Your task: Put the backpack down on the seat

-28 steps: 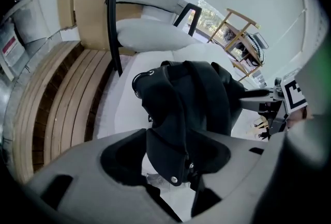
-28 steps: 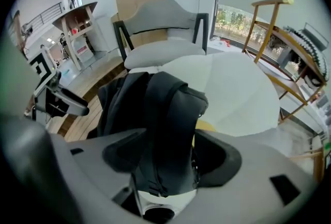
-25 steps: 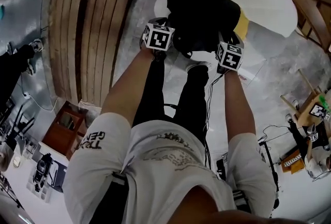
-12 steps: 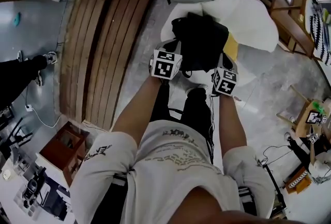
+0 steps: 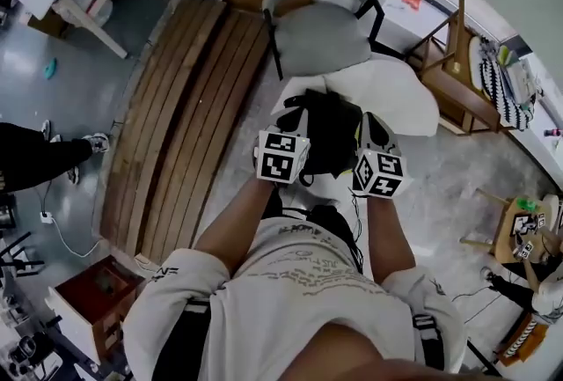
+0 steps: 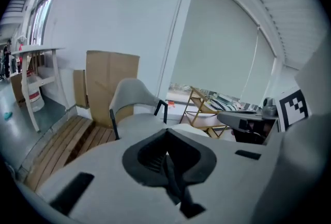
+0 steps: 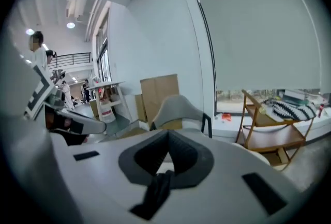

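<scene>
Backpack [image 5: 332, 135] body in head view only; gripper views, just pinched black straps [image 6: 174, 183].

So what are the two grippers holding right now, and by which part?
The black backpack, by its straps: the left gripper and the right gripper are each shut on a black strap.

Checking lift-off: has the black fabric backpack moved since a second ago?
Yes, upward. The black fabric backpack lay on the white cushion; now it hangs above it by straps clamped in the left gripper and right gripper.
</scene>
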`<state>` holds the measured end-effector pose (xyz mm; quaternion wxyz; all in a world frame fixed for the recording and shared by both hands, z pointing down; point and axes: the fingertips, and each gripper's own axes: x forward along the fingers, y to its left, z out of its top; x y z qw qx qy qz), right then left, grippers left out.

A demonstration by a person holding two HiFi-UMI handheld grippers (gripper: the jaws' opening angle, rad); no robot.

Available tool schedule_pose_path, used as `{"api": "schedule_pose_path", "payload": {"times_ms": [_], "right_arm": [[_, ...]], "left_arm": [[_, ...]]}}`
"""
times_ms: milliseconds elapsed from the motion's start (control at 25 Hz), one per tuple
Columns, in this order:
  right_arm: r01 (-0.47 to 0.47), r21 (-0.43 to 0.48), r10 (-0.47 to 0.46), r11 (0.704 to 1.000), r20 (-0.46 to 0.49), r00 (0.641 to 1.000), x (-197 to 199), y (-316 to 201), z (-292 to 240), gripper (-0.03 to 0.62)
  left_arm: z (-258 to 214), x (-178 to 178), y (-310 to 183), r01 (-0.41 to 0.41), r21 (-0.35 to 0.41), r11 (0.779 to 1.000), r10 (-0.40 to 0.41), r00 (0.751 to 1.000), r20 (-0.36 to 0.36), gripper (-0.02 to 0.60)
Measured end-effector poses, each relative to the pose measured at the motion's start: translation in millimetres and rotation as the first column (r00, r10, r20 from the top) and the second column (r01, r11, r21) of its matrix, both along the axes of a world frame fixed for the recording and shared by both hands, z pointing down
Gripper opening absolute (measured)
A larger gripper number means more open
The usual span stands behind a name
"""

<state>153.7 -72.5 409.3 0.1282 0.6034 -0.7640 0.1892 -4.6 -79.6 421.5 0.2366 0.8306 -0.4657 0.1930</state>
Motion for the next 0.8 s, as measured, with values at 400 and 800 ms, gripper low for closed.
{"api": "schedule_pose_path", "payload": {"times_ms": [400, 800], "right_arm": [[-0.031, 0.278, 0.015, 0.96, 0.06, 0.998, 3.8, -4.2, -163.1, 0.026], [-0.018, 0.397, 0.004, 0.918, 0.036, 0.999, 0.9, -3.2, -228.1, 0.026]], "left_arm": [[-173.3, 23.4, -21.0, -0.011, 0.332, 0.943, 0.032, 0.998, -0.059, 0.021], [-233.4, 23.2, -25.0, -0.014, 0.448, 0.894, 0.032, 0.999, -0.033, 0.021]]}}
